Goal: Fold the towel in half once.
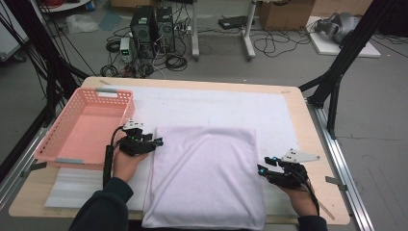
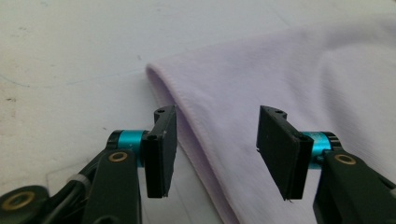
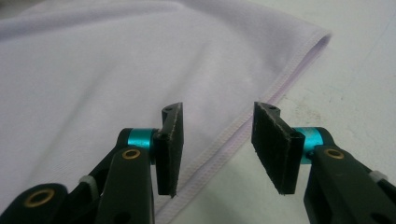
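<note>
While the lilac cloth (image 1: 204,175) lay folded flat, the left gripper (image 1: 156,142) and right gripper (image 1: 263,166) stood spread at its sides, holding nothing; the pink basket (image 1: 72,156) waited

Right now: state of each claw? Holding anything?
Left claw: open, holding nothing, astride the folded edge of the lilac cloth.
Right claw: open, holding nothing, over the cloth's stitched edge.

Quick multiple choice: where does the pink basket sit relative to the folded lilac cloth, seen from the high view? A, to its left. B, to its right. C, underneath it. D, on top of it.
A: the pink basket stands on the table's left side, apart from the lilac cloth, which lies in the middle.
</note>
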